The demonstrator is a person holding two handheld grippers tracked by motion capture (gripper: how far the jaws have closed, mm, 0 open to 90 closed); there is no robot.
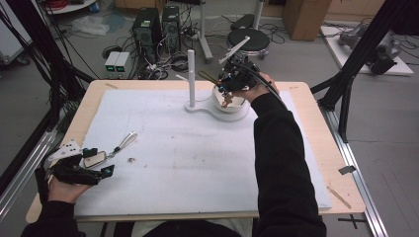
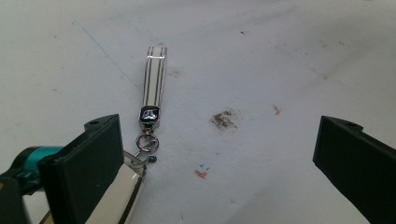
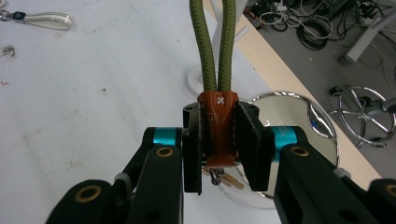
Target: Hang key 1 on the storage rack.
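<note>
My right gripper (image 3: 218,135) is shut on the orange leather tab (image 3: 217,126) of a keychain. Its olive green cord loop (image 3: 217,46) stretches out ahead of the jaws, and small keys hang below the tab. In the high view that gripper (image 1: 222,86) hovers over the shiny dish (image 1: 237,104) of a white stand, near its upright post (image 1: 191,74). My left gripper (image 1: 99,162) rests open at the mat's front left. A second keychain, with a white striped strap (image 2: 155,74) and a pale fob (image 2: 119,196), lies there. The fob lies against the left jaw's inner side, unpinched.
A white mat (image 1: 188,158) covers the wooden table. The stand's base (image 3: 196,77) and mirror-like dish (image 3: 299,116) sit near the table's far edge. A dirt smudge (image 2: 225,119) marks the mat. Computers, cables and a stool crowd the floor beyond.
</note>
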